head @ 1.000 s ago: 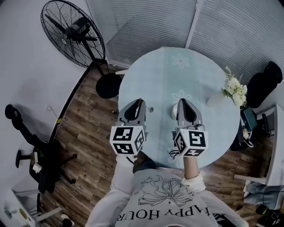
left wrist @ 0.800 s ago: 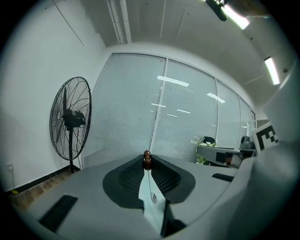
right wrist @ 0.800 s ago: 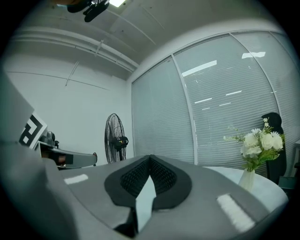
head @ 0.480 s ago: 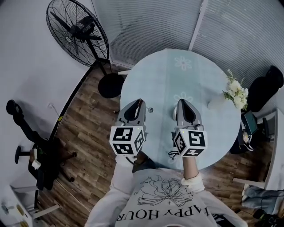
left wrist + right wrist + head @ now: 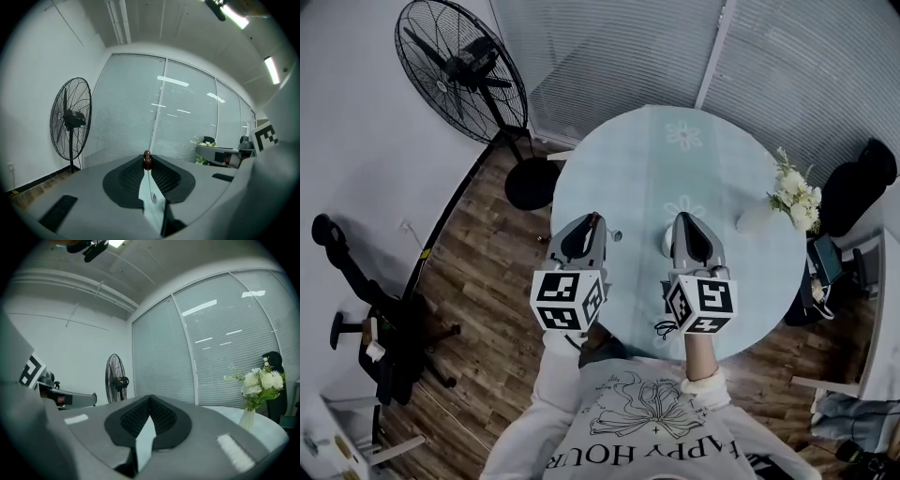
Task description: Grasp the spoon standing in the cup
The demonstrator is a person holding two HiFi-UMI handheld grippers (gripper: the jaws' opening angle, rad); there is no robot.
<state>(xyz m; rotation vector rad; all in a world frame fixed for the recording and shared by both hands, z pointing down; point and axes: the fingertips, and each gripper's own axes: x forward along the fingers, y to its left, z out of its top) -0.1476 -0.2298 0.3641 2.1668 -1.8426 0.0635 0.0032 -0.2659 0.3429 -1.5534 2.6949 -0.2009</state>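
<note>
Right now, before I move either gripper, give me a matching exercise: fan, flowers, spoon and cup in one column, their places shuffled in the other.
Things:
1. fan
2. flowers
3. spoon
4. cup

Places:
A. at the right edge of the table
B. pinched by its brown end in the jaws of the left gripper
C. on the floor, to the left of the table
D. on the table, beside the tip of the right gripper

Pairs: 1-C, 2-A, 3-B, 4-D
</note>
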